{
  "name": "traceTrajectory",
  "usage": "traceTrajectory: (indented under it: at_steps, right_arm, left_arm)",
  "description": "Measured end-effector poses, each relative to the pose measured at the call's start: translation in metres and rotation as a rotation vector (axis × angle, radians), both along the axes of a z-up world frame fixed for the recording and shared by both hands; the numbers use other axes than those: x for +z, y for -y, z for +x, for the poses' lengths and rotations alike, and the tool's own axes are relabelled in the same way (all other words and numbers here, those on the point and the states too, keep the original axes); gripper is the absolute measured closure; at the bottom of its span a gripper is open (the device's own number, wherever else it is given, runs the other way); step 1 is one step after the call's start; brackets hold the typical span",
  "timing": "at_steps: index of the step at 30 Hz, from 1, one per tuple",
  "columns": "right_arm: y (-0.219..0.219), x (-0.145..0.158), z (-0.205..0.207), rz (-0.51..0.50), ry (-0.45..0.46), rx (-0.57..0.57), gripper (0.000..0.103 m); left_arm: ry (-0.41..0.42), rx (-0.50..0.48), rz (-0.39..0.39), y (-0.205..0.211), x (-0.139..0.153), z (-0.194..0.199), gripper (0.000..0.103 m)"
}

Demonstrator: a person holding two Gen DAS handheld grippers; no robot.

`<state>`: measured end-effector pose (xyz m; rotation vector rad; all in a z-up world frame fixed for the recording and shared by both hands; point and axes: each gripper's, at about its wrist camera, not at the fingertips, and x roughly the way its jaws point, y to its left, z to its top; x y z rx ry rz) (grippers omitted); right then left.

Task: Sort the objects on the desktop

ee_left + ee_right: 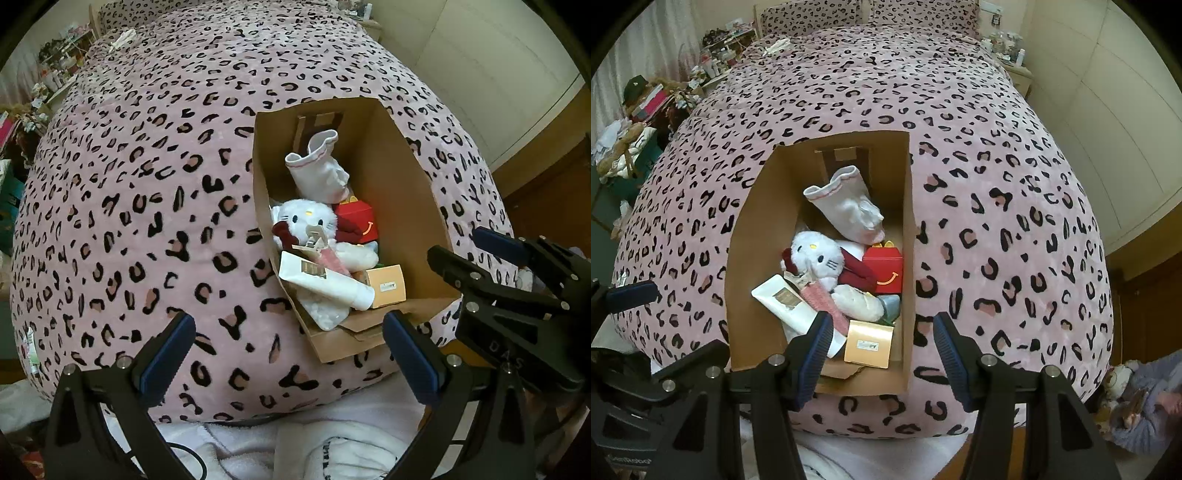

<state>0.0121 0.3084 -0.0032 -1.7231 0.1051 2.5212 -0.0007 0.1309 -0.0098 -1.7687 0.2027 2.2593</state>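
Both the left gripper [288,354] and the right gripper [881,354] are spread wide and hold nothing. The brown cardboard box [753,236] lies on the pink leopard-print bed [997,184], with a white plush cat [818,254] and a white sock [849,210] inside.

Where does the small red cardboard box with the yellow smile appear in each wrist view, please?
Left wrist: the small red cardboard box with the yellow smile sits right of centre, against the brown cardboard box's right wall.
Right wrist: it lies at centre.
Shared landmark: the white cat plush toy immediately left of it.
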Motion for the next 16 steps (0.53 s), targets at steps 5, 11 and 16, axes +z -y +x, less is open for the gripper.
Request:
traceTrajectory:
  at_steps: [5,11,16]
  right_arm:
    - [-0.0018,-0.0021,-0.0001,-0.003,0.003,-0.005,0.045]
    - [-0.0044,-0.0034,-0.0007,-0.003,0.005,-0.012,0.045]
    - [-0.0033,-0.0049,-0.0005,0.002,0.007,-0.013,0.045]
  left_arm:
    - [0.001,-0.012,-0.011,-0.0037,-0.0005,0.0002,0.001]
    - [-0.025,-0.028,-0.021,-0.0066,0.0011,0.0005,0.001]
    - [-0.023,-0.029,-0.039,-0.0074,0.0006,-0.0002,0.001]
